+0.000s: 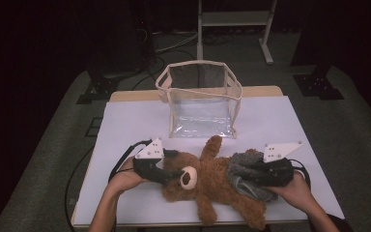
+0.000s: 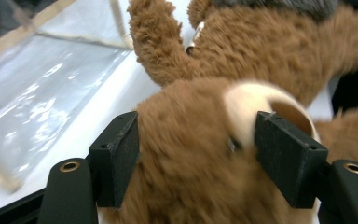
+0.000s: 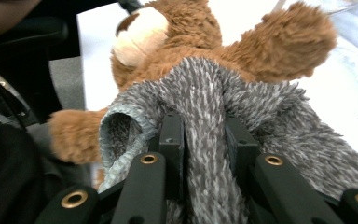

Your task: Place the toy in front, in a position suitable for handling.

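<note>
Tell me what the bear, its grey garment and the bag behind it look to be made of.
Teddy bear: brown plush, likely synthetic, shaggy matte pile. Grey garment: fuzzy knit or fleece, flecked fibres, ribbed hem. Bag: clear glossy plastic, probably vinyl, showing glare and see-through walls, with beige fabric-like trim.

Brown teddy bear (image 1: 212, 186) lies before a clear bag (image 1: 200, 99).

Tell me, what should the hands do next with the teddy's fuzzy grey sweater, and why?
Probably pull the grey sweater a bit further along the teddy bear. The right gripper pinches a fold of it, and the left gripper straddles the bear's head to steady it, so it looks ready for a tug.
</note>
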Demonstrator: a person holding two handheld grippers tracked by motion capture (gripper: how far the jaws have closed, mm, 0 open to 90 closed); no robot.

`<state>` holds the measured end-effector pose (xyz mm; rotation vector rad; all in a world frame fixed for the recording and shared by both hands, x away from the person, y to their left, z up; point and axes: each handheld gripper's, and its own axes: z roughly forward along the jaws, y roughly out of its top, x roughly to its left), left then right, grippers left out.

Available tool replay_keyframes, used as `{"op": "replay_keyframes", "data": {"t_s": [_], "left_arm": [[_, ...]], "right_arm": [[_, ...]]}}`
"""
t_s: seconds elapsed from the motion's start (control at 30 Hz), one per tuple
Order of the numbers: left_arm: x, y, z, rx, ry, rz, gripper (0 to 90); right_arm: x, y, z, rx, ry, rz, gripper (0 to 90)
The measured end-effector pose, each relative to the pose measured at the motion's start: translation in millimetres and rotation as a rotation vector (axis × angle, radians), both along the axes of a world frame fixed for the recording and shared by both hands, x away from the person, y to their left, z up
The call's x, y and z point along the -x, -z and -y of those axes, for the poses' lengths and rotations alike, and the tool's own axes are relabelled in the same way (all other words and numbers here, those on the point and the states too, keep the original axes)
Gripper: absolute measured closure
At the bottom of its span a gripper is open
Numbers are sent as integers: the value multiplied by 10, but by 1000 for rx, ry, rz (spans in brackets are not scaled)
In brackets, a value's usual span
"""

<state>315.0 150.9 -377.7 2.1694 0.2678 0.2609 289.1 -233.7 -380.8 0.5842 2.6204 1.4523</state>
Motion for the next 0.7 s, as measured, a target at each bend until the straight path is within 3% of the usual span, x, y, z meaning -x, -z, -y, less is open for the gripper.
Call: {"op": "replay_keyframes", "data": {"t_s": [0.1, 0.2, 0.37, 0.47, 0.53, 0.6, 0.7], "left_arm": [[19, 34, -58, -18, 25, -11, 303], [21, 101, -29, -40, 31, -8, 287], [-29, 127, 32, -44, 10, -7, 308], [-57, 140, 60, -45, -4, -12, 331], [-77, 135, 67, -46, -9, -15, 335], [-87, 128, 80, -49, -18, -15, 337], [-88, 124, 96, -56, -31, -8, 337]], "right_arm": [[-166, 15, 37, -8, 37, -5, 723], [-356, 72, 132, -50, 71, -47, 722], [-438, 133, 247, -62, 107, -76, 723], [-390, -19, 257, -35, 99, -55, 724], [-336, -224, 200, -36, 55, -33, 723], [-280, -381, 84, -21, 16, -2, 723], [-221, -489, -134, 11, -45, 30, 723]]}}
